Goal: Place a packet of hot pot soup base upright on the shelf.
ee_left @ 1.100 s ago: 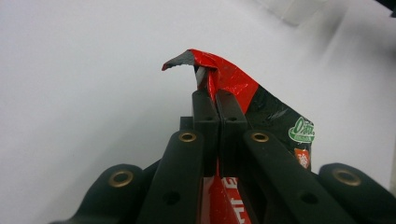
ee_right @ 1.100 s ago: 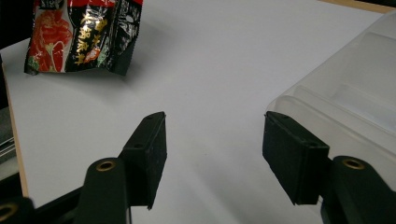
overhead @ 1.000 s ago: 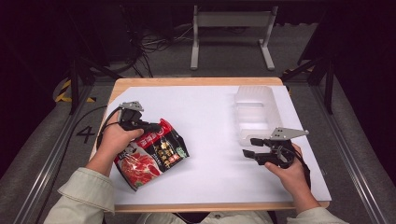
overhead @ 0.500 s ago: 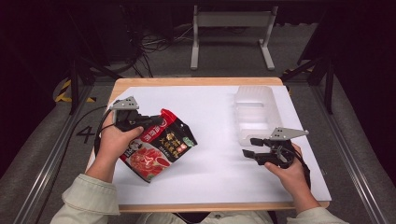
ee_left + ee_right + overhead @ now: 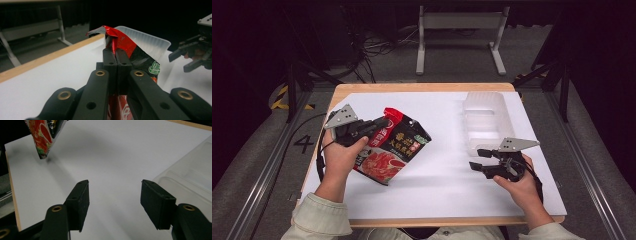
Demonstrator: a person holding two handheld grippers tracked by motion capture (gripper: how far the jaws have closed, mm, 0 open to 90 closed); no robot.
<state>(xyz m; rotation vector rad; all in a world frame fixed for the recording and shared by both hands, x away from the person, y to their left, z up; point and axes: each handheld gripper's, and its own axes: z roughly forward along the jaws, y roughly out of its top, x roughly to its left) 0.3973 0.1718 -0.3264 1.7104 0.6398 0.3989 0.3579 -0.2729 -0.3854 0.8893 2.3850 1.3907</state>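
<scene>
Where the white sheet covers the wooden counter (image 5: 412, 87), a matte, flat surface spans most of the high view, with a pale wood rim showing along its far and near edges. Toward the far right of that sheet stands a translucent plastic tray (image 5: 484, 117), rectangular, thin-walled and ribbed at its rim. Left of centre hangs the food pouch (image 5: 394, 145), a glossy foil packet, black and red, printed with a dish of red food and a green round mark; its top seal is crumpled red foil. The pouch is lifted off the sheet, tilted, its lower corner clear of the surface in the right gripper view (image 5: 42, 135). Clenched on the pouch's upper edge, the left gripper (image 5: 379, 124) has its black jaws pressed together with foil between them (image 5: 117, 62). Near the tray's near end, the right gripper (image 5: 479, 159) rests low with its jaws released, apart and holding nothing (image 5: 113, 200).
</scene>
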